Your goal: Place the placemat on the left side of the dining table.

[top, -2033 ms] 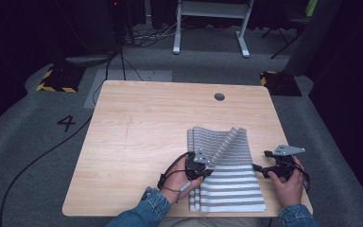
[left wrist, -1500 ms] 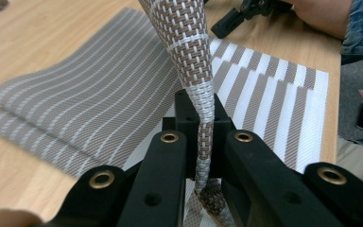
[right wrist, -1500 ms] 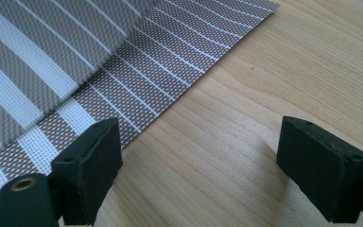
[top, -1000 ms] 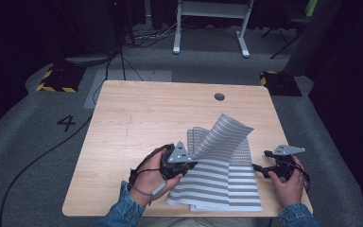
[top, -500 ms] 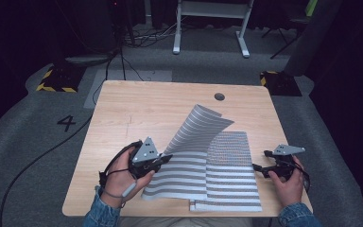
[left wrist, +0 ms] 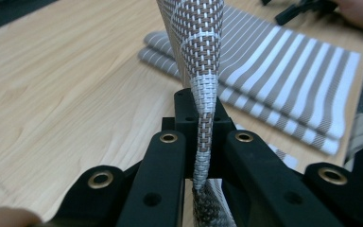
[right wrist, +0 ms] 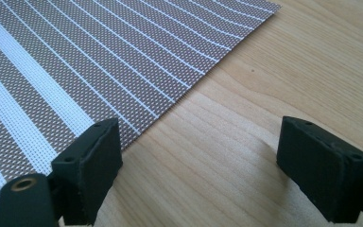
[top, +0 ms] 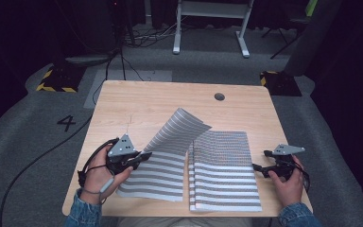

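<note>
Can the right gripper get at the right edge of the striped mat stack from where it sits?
Probably yes. The right gripper is open beside the stack of striped mats, one jaw by its edge, bare table between the jaws. The left gripper holds the lifted mat well clear.

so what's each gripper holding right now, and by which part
The left gripper is shut on the edge of the striped placemat, lifting it off the stack. The right gripper is open beside the stack, holding nothing.
</note>
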Demonstrator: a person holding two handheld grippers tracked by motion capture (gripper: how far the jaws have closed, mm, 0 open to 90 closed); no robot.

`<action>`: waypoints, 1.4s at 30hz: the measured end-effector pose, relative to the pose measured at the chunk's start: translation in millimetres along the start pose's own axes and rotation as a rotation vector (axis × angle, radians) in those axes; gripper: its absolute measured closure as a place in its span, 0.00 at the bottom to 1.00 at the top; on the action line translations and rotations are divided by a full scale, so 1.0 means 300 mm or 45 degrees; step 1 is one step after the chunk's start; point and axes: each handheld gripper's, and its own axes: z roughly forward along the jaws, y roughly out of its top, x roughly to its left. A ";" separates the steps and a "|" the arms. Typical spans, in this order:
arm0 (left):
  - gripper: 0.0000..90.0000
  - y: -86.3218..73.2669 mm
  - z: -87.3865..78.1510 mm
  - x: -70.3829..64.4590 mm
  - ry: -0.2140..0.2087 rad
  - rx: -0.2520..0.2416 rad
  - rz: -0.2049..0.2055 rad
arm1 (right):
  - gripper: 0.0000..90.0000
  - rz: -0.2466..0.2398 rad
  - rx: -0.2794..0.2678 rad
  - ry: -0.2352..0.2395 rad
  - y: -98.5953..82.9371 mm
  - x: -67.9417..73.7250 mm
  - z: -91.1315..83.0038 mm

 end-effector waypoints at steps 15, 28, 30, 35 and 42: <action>0.98 -0.116 0.089 0.160 0.097 0.042 -0.207 | 0.17 0.000 0.000 -0.001 0.000 0.001 0.000; 0.35 -0.144 0.171 0.219 0.516 0.052 -0.212 | 0.17 0.001 0.000 -0.001 0.000 0.001 0.000; 0.32 -0.128 0.173 0.200 0.550 0.069 -0.179 | 0.17 0.000 0.000 -0.001 0.000 0.001 0.000; 0.32 -0.075 0.215 0.106 0.393 0.038 -0.160 | 0.17 -0.002 0.000 -0.002 0.000 0.001 0.000; 0.29 -0.040 0.350 -0.017 0.183 0.155 -0.093 | 0.17 0.000 0.000 -0.001 0.000 0.001 0.000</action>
